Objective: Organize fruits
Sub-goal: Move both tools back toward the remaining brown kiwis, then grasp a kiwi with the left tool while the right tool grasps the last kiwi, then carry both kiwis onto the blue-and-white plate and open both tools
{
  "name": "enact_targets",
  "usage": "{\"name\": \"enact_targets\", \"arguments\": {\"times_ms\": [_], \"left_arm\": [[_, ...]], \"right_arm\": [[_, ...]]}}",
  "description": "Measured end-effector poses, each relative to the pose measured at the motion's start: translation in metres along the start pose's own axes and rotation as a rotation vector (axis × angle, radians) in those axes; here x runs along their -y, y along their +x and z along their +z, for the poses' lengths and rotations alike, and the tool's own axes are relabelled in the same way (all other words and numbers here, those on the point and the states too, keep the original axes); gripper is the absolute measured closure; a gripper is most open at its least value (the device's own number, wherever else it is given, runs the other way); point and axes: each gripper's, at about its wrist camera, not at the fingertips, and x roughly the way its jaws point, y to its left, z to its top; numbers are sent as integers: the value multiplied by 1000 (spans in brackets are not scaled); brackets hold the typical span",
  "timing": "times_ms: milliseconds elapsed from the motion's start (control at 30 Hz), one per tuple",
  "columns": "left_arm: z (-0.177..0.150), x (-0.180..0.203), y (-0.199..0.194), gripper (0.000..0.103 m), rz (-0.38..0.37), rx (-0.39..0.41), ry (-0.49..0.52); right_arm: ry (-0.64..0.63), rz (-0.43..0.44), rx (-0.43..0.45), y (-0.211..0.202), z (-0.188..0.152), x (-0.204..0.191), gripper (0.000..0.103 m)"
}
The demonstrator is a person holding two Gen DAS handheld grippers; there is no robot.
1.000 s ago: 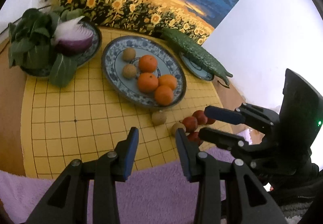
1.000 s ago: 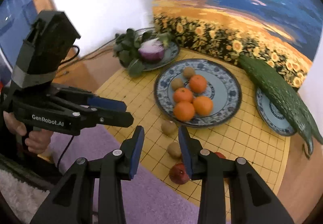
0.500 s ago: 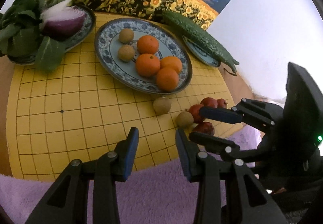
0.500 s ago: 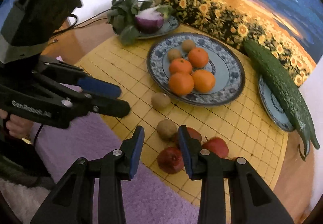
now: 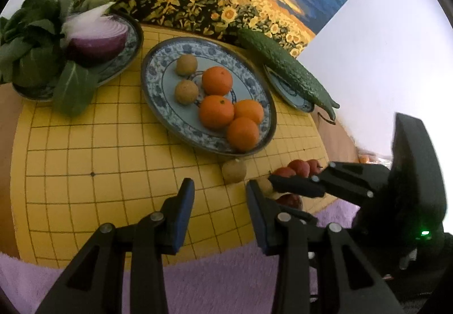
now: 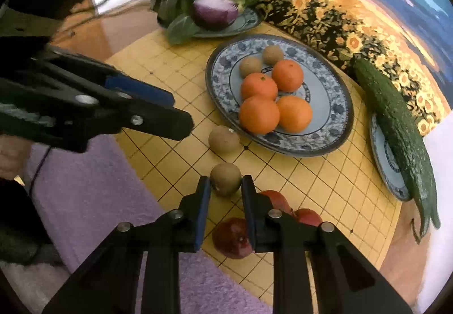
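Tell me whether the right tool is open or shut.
Shut: the right tool has both pads against a small brown fruit on the yellow grid board.

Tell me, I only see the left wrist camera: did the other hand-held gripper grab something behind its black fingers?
Observer: Yes. In the right wrist view, the right hand-held gripper is shut on a round brown fruit on the yellow board, one pad on each side of it.
Operator: Who is holding my gripper? I only see its fingers.
Observer: A person's hand shows at the left edge of the right wrist view, behind the left hand-held gripper.
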Motion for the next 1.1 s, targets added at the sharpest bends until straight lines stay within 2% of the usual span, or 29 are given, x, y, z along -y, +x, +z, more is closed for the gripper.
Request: {"name": "enact_targets", "arguments": {"times_ms": [300, 400, 467, 633, 767, 933, 1100], "left_arm": [[8, 11, 30, 64, -29, -51, 21], [9, 12, 36, 70, -40, -54, 14], [10, 12, 38, 80, -31, -54, 9], [5, 9, 32, 80, -40, -51, 7], [5, 2, 10, 80, -9, 9, -1], [22, -11, -16, 80, 60, 129, -44], [44, -32, -10, 80, 114, 163, -119]], "right_arm": [[236, 73, 118, -43, -18, 33, 79], [280, 80, 145, -51, -19, 43, 79], [309, 85, 168, -54, -17, 50, 79], [344, 79, 218, -56, -7, 60, 79], [317, 83, 248, -53, 17, 64, 79], [259, 75, 265, -42, 44, 61, 79], [222, 68, 272, -26, 63, 58, 79]]}}
